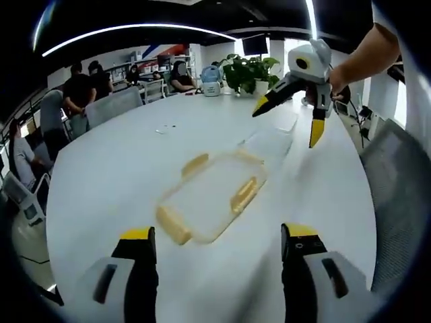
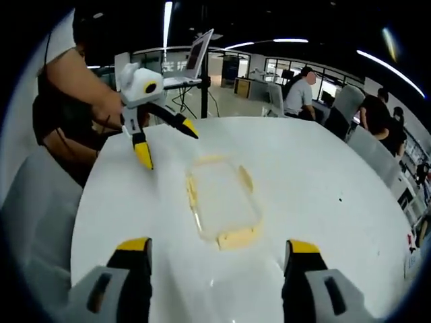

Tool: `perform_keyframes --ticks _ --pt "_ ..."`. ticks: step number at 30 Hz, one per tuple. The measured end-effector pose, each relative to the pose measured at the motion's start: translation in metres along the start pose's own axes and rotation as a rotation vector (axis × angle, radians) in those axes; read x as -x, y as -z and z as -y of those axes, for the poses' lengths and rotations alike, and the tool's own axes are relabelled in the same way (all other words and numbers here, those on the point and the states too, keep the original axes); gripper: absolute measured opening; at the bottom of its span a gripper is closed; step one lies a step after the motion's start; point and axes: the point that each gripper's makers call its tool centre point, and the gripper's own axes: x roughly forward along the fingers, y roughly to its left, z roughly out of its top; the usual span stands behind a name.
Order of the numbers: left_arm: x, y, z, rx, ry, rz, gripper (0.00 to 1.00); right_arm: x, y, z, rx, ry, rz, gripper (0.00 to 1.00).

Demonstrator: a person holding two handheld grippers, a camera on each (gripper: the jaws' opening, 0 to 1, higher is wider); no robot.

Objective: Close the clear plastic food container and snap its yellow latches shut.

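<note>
A clear plastic container piece [image 1: 212, 195] with yellow latches on its sides lies flat on the white table [image 1: 121, 168]. A second clear piece [image 1: 271, 140] lies just beyond it, faint against the table. My left gripper [image 1: 219, 235] hovers open near the container's close end, holding nothing. My right gripper [image 1: 288, 121] hangs open above the far clear piece, held by a hand. In the right gripper view the latched piece [image 2: 222, 198] lies ahead of my open right gripper [image 2: 217, 247]. The left gripper [image 2: 166, 144] is open beyond the container's far left corner.
A potted plant [image 1: 250, 70] and a white-and-blue appliance [image 1: 211, 81] stand at the table's far end. Several people sit around on chairs [image 1: 111, 104]. A grey chair [image 1: 397, 188] stands by the table edge. A laptop on a stand [image 2: 195, 57] rises behind the table.
</note>
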Motion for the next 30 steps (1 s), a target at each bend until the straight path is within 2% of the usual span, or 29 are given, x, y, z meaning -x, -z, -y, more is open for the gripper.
perform_keyframes --ticks 7,17,22,25,30 --pt "-0.006 -0.002 -0.006 -0.044 0.021 -0.019 0.73 -0.007 -0.005 0.005 0.027 -0.023 -0.008 0.79" --pt "-0.012 0.008 -0.013 -0.145 0.078 -0.094 0.71 -0.022 -0.008 0.006 0.076 -0.079 -0.052 0.78" --pt "-0.014 0.01 -0.017 -0.183 0.094 -0.112 0.72 -0.028 -0.01 0.007 0.092 -0.102 -0.064 0.78" --pt "-0.016 0.009 -0.02 -0.181 0.1 -0.114 0.71 -0.032 -0.007 0.007 0.106 -0.112 -0.083 0.79" --pt "-0.019 0.011 -0.025 -0.226 0.12 -0.141 0.71 -0.038 -0.003 0.009 0.118 -0.123 -0.111 0.78"
